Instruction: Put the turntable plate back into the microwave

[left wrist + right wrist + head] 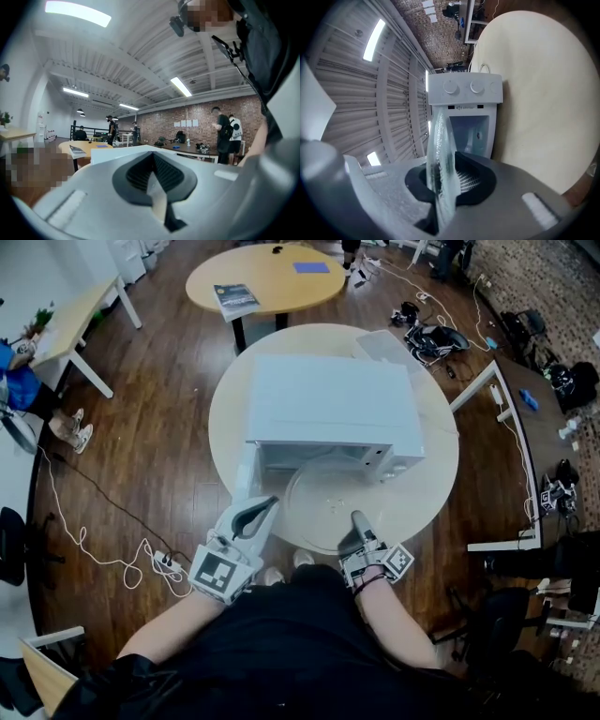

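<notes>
Clamping the near rim of the turntable plate, the right gripper has its jaws drawn narrow onto the glass. In the right gripper view the textured edge sits squarely between the dark pads. That grip is turned so the jaws bite from above and below, which looks like the way to keep the plate flat as it goes in. The plate is outside, lying level just in front of the microwave, its far edge at the mouth of the cavity, so the task looks about midway. The door stands swung out on the left, leaving the opening clear. The left gripper waits beside that door, jaws pinched together on nothing that shows, probably held back to stay out of the plate's path.

Count it up: 1 plate, 1 microwave with 2 dials plain on its panel, 2 grippers, and 1 round table carrying it all.
</notes>
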The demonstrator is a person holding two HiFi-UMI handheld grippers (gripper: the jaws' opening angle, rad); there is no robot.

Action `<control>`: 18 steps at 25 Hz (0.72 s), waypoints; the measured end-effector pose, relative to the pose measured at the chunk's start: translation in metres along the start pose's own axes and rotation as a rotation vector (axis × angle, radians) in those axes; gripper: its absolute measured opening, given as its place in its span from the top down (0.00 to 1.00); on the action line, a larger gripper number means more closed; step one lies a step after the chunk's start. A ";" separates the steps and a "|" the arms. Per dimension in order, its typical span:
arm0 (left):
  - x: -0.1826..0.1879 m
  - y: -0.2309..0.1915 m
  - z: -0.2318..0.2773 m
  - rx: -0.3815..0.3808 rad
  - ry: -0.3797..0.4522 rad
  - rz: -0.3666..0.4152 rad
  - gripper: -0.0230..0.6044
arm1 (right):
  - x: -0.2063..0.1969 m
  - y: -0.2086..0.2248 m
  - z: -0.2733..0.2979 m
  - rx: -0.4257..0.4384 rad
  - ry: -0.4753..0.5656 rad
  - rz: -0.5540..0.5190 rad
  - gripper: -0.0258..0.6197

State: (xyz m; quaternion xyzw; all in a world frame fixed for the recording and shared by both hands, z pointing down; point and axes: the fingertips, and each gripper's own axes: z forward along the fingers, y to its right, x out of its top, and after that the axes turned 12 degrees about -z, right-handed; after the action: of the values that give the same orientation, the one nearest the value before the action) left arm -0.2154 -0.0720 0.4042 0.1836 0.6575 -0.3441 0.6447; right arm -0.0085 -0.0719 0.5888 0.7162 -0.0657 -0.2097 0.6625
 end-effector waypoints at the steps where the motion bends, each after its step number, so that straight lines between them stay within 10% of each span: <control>1: -0.003 -0.003 -0.002 0.004 -0.004 -0.006 0.95 | -0.002 0.000 0.004 0.001 -0.010 0.002 0.91; 18: 0.025 -0.014 -0.030 0.088 0.003 0.015 0.95 | -0.025 -0.002 0.043 0.054 -0.096 -0.015 0.91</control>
State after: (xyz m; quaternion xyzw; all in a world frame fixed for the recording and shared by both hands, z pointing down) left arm -0.2495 -0.0662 0.3807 0.2172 0.6414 -0.3674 0.6375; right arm -0.0482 -0.1017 0.5907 0.7235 -0.0975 -0.2470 0.6372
